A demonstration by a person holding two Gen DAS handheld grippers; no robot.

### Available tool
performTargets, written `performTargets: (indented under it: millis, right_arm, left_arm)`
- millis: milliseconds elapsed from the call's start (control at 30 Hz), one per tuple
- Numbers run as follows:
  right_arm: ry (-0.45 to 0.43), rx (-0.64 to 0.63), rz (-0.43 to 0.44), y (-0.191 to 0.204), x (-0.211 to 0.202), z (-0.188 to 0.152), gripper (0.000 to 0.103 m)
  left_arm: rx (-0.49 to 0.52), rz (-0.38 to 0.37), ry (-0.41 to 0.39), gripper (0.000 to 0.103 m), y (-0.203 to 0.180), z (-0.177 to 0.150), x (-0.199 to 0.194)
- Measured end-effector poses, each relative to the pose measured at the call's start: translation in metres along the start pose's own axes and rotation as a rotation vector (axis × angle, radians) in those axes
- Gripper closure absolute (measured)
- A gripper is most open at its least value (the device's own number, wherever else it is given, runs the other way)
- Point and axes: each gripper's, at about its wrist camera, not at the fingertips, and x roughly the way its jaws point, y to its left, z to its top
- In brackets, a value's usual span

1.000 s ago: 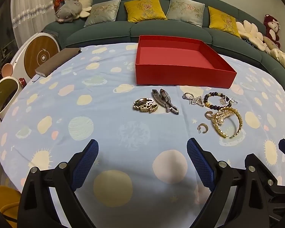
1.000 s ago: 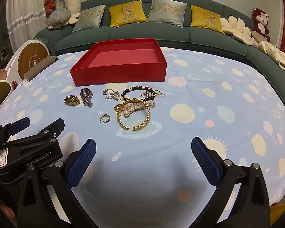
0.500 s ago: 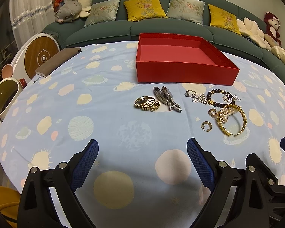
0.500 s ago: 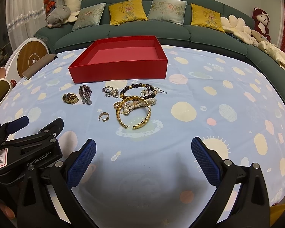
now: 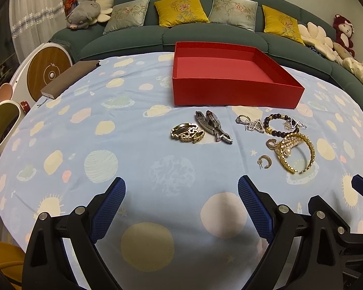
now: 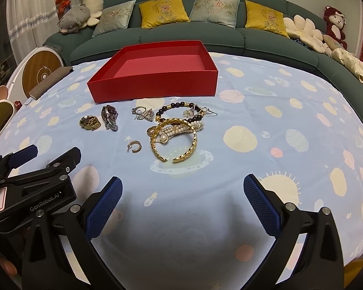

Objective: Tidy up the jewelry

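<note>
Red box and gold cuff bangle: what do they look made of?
Red box: probably matte cardboard, given its thin, flat walls, crisp edges and lack of shine. Gold cuff bangle: looks like polished gold-toned metal with a textured, glinting surface; whether plated or solid is unclear.

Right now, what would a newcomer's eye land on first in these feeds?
The red box, open and empty, at the far side of the table by the sofa. Next, the jewelry scattered just in front of it, above all the gold bangle lying with the pearl bracelet. Both grippers hover open and hold nothing: left, right.
</note>
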Motion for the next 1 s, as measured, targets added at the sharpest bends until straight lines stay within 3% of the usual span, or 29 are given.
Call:
performTargets:
  millis: [1000]
  right_arm:
    - [0.006,-0.001,0.002,0.0037,0.0031,-0.0001,0.005]
  left_arm:
    - [-0.010,0.013,0.013,0.011,0.0042,-0.0005,0.0059]
